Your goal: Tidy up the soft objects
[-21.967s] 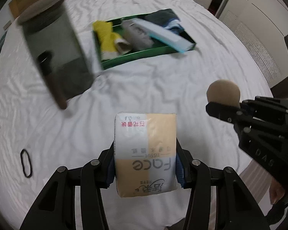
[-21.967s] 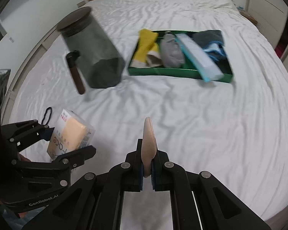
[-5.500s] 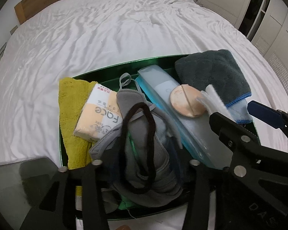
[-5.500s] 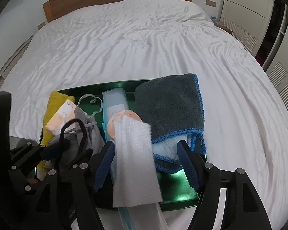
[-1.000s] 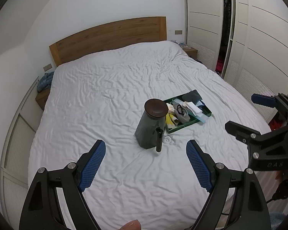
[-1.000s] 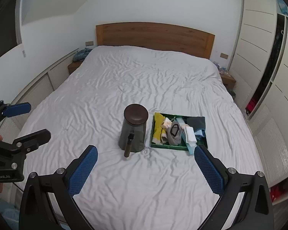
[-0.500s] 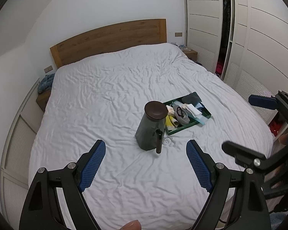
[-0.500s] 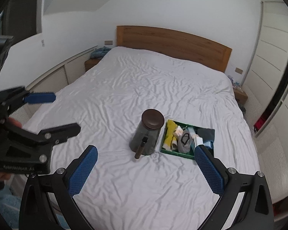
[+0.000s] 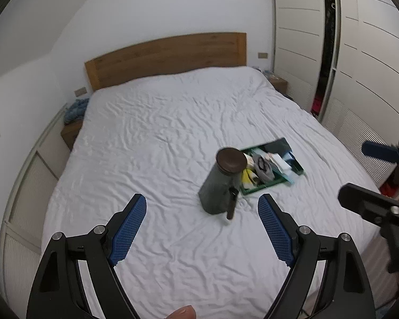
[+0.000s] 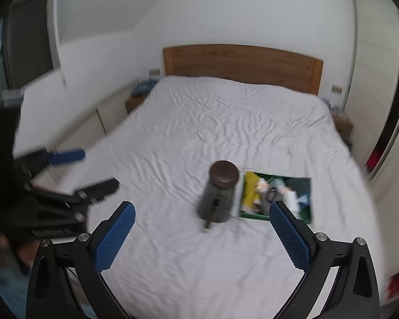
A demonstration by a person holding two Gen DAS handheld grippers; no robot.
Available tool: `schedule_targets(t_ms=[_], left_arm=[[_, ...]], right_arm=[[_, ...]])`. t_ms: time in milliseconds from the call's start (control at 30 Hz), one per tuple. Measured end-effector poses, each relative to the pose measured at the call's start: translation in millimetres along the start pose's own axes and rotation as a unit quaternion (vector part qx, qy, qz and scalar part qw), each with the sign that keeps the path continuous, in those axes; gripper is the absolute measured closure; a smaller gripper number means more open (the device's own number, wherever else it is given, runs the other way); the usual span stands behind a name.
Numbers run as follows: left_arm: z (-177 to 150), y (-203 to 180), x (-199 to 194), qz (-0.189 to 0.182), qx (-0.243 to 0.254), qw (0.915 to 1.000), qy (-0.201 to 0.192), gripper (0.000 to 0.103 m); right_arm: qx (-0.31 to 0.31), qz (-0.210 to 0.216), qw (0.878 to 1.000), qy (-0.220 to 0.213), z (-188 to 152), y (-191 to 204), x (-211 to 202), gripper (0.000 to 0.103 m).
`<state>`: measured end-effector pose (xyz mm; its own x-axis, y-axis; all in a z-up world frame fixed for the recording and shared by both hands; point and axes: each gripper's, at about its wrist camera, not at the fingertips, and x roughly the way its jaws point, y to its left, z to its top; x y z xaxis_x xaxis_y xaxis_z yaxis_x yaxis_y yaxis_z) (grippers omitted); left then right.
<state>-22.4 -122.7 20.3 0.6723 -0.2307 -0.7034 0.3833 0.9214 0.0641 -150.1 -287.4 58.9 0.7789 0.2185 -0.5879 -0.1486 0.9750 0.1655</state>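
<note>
Backed well away from the filled shallow green tray [image 9: 298, 167], both my left gripper [image 9: 202, 228] and right gripper [image 10: 202, 235] hang wide and empty, sorting apparently finished.

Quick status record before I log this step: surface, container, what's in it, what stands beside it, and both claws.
surface: bed with a white sheet
container: green tray on the bed
tray contents: yellow cloth, dark towel, other small soft items, too small to name
beside tray: dark jar with a brown lid, upright, close beside the tray
left claw: open, empty
right claw: open, empty
</note>
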Motion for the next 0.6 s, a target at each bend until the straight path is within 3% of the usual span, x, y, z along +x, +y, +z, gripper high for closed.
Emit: schedule_targets(t_ms=[200,367,600], left_arm=[[7,6,-13,0.02,-0.016,0.9991,-0.033,0.021],[13,5,-18,0.011,-0.022,0.9987,-0.045,0.021],[20,-3,-14,0.003,-0.015,0.9988,-0.046,0.021]], right_arm=[[0.039,0.055,0.998,0.001,-10,-17,-15,0.0],[0.032,0.04,0.999,0.005,-12,-35,-29,0.0],[0.024,0.021,0.999,-0.007,-8,-30,-42,0.0]])
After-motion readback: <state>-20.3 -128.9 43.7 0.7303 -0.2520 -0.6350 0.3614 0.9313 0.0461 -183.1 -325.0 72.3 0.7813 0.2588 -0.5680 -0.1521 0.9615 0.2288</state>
